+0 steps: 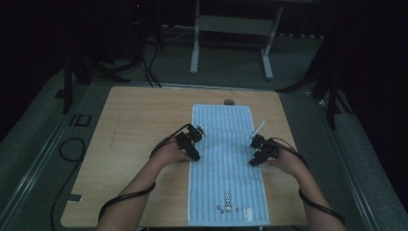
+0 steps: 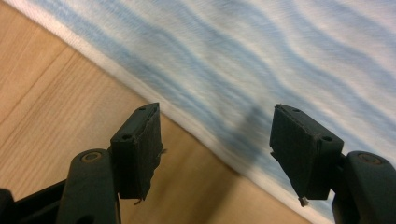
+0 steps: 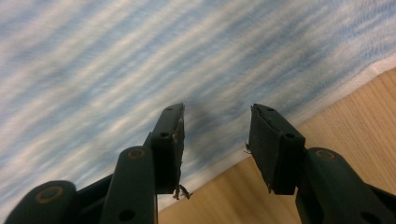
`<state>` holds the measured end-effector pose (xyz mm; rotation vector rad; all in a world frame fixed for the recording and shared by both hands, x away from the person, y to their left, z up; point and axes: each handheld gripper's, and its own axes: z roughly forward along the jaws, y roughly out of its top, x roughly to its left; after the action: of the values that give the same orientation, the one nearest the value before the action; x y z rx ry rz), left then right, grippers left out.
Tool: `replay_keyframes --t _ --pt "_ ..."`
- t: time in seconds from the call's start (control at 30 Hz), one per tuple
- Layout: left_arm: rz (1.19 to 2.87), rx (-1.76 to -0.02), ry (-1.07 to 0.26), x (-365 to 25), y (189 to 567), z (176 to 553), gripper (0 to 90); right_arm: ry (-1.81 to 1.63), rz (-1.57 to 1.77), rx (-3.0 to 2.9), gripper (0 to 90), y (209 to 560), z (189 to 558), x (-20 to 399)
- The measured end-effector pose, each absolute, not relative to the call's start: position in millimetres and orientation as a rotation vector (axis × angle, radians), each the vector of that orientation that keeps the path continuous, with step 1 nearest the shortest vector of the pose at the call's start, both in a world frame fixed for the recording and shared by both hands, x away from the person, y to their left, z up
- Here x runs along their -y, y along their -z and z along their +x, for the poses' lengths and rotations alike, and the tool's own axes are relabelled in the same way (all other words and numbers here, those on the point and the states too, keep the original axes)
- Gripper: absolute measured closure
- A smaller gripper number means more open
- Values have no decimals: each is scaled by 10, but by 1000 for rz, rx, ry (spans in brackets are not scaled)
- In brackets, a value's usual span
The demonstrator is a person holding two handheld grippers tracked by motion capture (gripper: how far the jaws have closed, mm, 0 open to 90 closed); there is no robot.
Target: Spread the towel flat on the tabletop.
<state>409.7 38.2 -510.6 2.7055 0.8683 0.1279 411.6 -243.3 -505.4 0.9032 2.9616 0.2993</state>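
Dim room, grey floor (image 1: 231,62), wooden table (image 1: 139,120)

No legible text anywhere. Towel (image 1: 223,144) has a small rabbit motif and a white tag near its near hem; print too small to read.

A blue-and-white striped cloth towel (image 1: 225,163) lies lengthwise on the light wooden surface (image 1: 130,125), right of centre; a small dark round object (image 1: 229,102) sits just behind its far edge.

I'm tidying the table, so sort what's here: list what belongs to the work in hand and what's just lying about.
In the job:
blue striped towel
left gripper, open at its left edge
right gripper, open at its right edge

Lying about:
small dark object past the towel's far end
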Motion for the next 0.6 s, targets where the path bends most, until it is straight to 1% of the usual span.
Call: replay_keyframes --t 0.13,0.2,0.27,0.37,0.43,0.47,0.5,0.6 --pt "2666 -824 -119 -382 5024 3891 336 -331 869 -2958 551 4993 3981 2444" --pt "2677 -775 -115 -359 5021 3744 336 -342 843 -2963 549 5007 3866 2440" --pt "2677 -762 -112 -340 5043 3666 336 -337 831 -2964 543 5055 3778 2429" --pt "2680 -728 -77 -287 5111 3570 336 -285 797 -2988 534 5168 3671 2406" --pt "2691 -693 -47 -237 5166 3512 336 -309 791 -2976 538 5176 3633 2415" --pt "2691 -693 -47 -237 5166 3512 337 -309 791 -2976 538 5176 3633 2415" --pt "2734 -655 -51 -186 5225 3477 337 -308 792 -2975 538 5176 3624 2423" --pt "2738 -653 -69 -169 5253 3454 330 -299 789 -2969 530 5178 3585 2438"
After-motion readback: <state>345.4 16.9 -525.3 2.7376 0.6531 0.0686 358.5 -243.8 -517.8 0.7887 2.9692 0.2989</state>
